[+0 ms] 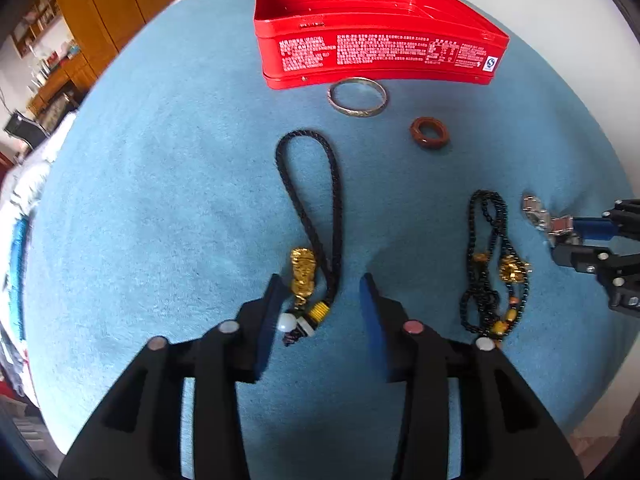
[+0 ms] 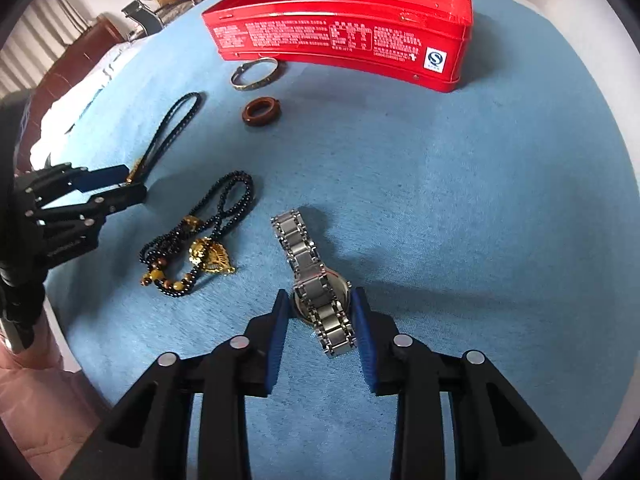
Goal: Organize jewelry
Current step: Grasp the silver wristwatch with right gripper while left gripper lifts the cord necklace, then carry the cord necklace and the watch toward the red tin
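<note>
Evidently both pickups are under way: the right gripper (image 2: 320, 300) clamps its jaws on the watch (image 2: 316, 280) lying on the cloth (image 2: 460, 200), while the left gripper (image 1: 320, 284) straddles the cord pendant (image 1: 306, 276), jaws open. Next, each load needs lifting into the tin (image 2: 340, 36).

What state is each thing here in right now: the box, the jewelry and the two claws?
Red tin: open, empty as far as visible.
Watch: on the cloth, case between the right gripper pads, gripped.
Cord necklace: flat on the cloth, its pendant between the open left gripper fingers.
Bead necklace: bunched, untouched.
Bangle: flat beside the tin.
Brown ring: flat, untouched.
</note>
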`<action>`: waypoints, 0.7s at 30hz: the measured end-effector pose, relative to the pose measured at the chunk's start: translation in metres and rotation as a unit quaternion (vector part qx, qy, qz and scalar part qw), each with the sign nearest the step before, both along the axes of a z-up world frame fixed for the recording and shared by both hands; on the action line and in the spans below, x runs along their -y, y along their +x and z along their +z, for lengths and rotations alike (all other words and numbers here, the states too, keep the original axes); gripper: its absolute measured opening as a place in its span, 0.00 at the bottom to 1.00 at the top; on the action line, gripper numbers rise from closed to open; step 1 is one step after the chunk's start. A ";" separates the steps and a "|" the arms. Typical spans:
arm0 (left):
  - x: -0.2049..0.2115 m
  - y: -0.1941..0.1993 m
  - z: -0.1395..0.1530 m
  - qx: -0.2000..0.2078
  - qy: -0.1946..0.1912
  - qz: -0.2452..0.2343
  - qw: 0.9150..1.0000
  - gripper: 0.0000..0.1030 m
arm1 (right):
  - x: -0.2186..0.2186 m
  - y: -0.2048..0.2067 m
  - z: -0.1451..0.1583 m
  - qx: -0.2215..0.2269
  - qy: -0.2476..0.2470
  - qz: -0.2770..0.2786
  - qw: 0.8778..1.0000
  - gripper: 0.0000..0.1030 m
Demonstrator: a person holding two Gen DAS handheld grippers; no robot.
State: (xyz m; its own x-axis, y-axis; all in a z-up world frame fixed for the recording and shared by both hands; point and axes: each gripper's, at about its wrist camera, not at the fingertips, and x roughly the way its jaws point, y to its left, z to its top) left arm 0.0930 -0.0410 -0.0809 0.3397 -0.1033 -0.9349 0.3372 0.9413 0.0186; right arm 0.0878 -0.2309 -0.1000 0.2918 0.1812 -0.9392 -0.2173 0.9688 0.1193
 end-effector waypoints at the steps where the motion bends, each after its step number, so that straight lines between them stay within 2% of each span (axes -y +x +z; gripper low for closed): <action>1: -0.002 0.001 0.000 -0.007 -0.007 0.000 1.000 0.45 | 0.000 0.000 0.000 0.001 0.000 -0.001 1.000 0.30; 5: -0.002 0.000 -0.001 -0.008 -0.008 0.002 1.000 0.44 | 0.004 -0.003 0.002 0.002 0.007 -0.008 1.000 0.30; 8: -0.001 -0.002 -0.001 -0.007 -0.008 0.003 1.000 0.29 | 0.006 -0.003 0.003 0.002 0.012 -0.015 1.000 0.30; 9: -0.001 -0.003 -0.002 -0.008 -0.009 0.003 1.000 0.20 | 0.008 -0.004 0.003 0.001 0.017 -0.019 1.000 0.30; 10: -0.001 -0.004 -0.001 -0.010 -0.013 0.003 1.000 0.17 | 0.010 -0.004 0.004 -0.001 0.024 -0.023 0.999 0.30; 12: -0.002 -0.004 0.000 -0.012 -0.018 0.005 1.000 0.16 | 0.017 -0.007 0.005 -0.007 0.042 -0.029 0.999 0.30; 14: -0.004 -0.005 0.000 -0.014 -0.024 0.008 1.000 0.11 | 0.022 -0.008 0.006 -0.011 0.055 -0.036 0.998 0.30; 20: -0.009 -0.007 0.004 -0.019 -0.043 0.011 0.999 0.09 | 0.035 -0.010 0.014 -0.011 0.081 -0.053 0.995 0.30; 21: -0.010 -0.008 0.006 -0.017 -0.044 0.011 0.999 0.05 | 0.038 -0.011 0.016 -0.008 0.083 -0.056 0.995 0.30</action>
State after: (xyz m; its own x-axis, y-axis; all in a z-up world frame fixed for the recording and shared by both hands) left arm 0.0850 -0.0314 -0.0753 0.3111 -0.1793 -0.9333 0.3161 0.9456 -0.0763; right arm 0.0773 -0.2685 -0.0841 0.3033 0.3011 -0.9041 -0.1057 0.9535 0.2821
